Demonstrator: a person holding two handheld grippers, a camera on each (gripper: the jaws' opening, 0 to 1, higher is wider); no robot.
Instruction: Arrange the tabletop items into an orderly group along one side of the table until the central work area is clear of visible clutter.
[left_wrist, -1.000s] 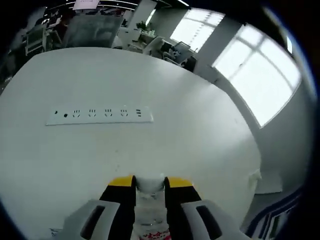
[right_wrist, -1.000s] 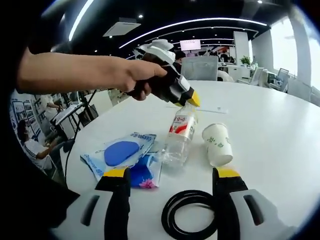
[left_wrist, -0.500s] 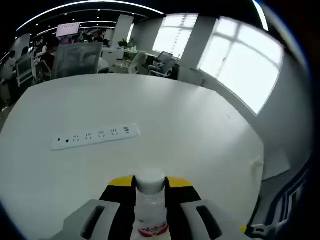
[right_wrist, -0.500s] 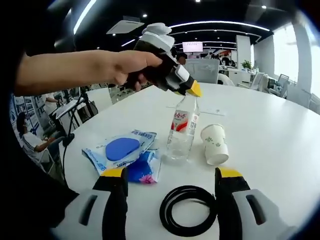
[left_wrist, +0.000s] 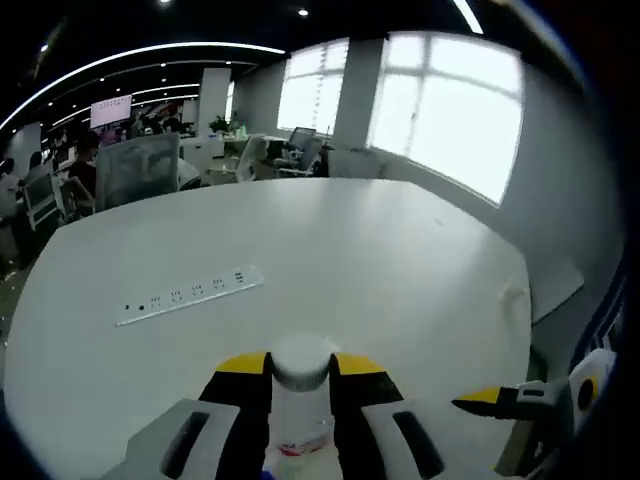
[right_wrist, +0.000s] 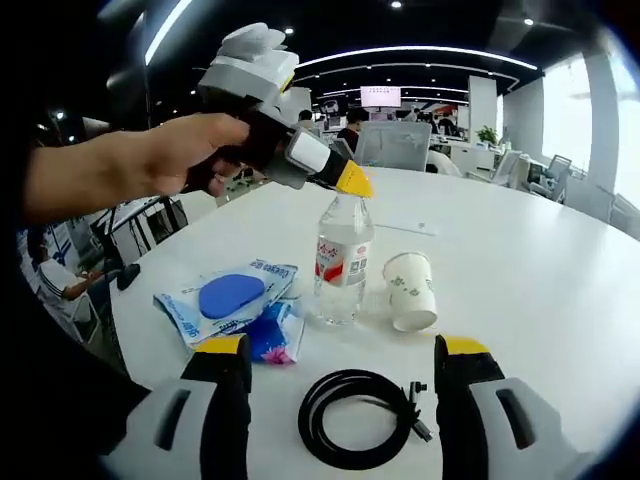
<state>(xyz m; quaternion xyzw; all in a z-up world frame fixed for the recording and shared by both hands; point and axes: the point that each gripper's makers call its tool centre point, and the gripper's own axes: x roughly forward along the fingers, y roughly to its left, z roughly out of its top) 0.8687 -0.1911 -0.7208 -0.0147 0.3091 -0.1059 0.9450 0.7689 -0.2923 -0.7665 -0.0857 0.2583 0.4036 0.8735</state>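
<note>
My left gripper (left_wrist: 300, 368) is shut on the white-capped neck of a clear plastic water bottle (left_wrist: 301, 400). In the right gripper view that bottle (right_wrist: 342, 260), with its red label, stands upright on the white table (right_wrist: 520, 260), and the left gripper (right_wrist: 352, 183) grips its top from the upper left. A paper cup (right_wrist: 409, 291) lies on its side just right of the bottle. Blue packets (right_wrist: 232, 302) lie to its left. A coiled black cable (right_wrist: 360, 417) rests between the jaws of my open right gripper (right_wrist: 343, 362).
A white power strip (left_wrist: 188, 295) lies on the table to the left, far side. The right gripper's yellow tip (left_wrist: 495, 399) enters the left gripper view at lower right. Office chairs and desks (left_wrist: 140, 165) stand beyond the table; windows (left_wrist: 450, 100) line the wall.
The bottle has been tipped from leaning to upright by the left gripper, which rose and levelled out. The right gripper's view shifted slightly; the cable, cup and packets stayed put.
</note>
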